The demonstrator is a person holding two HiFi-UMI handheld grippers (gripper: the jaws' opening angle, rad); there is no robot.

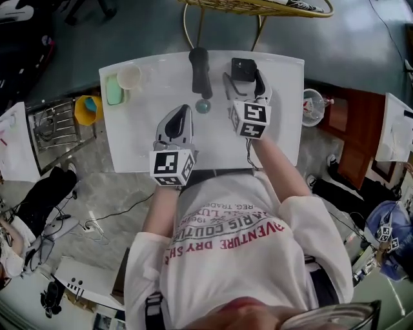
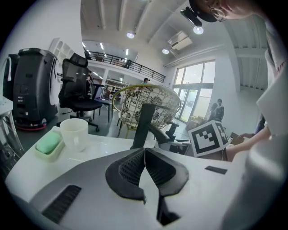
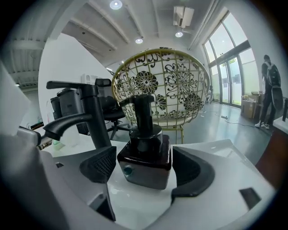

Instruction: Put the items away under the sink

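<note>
Two forearms (image 1: 279, 169) extended; right claw (image 3: 144, 171) straddling bottle (image 3: 145, 150).

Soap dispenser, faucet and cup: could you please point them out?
soap dispenser (image 3: 146, 164), right gripper view, front of its body
faucet (image 3: 96, 121), right gripper view, upright stem
cup (image 2: 74, 134), left gripper view, side wall

light: bright, even, from ceil. lamps (image 3: 115, 4) + big windows (image 3: 227, 54)
glare: soft sheen on my white sink top (image 1: 161, 84)
edges: fisheye bend, dark corners in both my gripper views
focus: mostly sharp
</note>
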